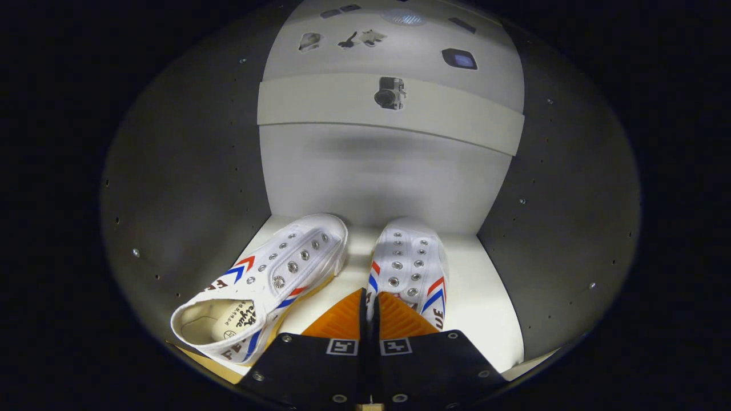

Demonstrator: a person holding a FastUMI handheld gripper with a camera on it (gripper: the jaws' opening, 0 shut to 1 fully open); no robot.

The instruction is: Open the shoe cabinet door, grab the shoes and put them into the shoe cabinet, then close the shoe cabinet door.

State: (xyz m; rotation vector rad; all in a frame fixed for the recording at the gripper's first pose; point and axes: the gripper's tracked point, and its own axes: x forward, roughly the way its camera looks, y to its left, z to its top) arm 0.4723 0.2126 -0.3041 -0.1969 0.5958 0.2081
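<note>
Gripper (pixel 369 302) jaws clamped on heel collar of right white canvas sneaker (pixel 412 268), beside left sneaker (pixel 268 279) on white cabinet shelf (pixel 485 302). Best released gently, withdrawn straight.

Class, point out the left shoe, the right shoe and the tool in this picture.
Left shoe (pixel 274 274): gripper view, on its eyelet panel.
Right shoe (pixel 408 265): gripper view, on its eyelet panel.
Tool (pixel 370 319): gripper view, midway between its tips, clamped on the right shoe's edge.
</note>
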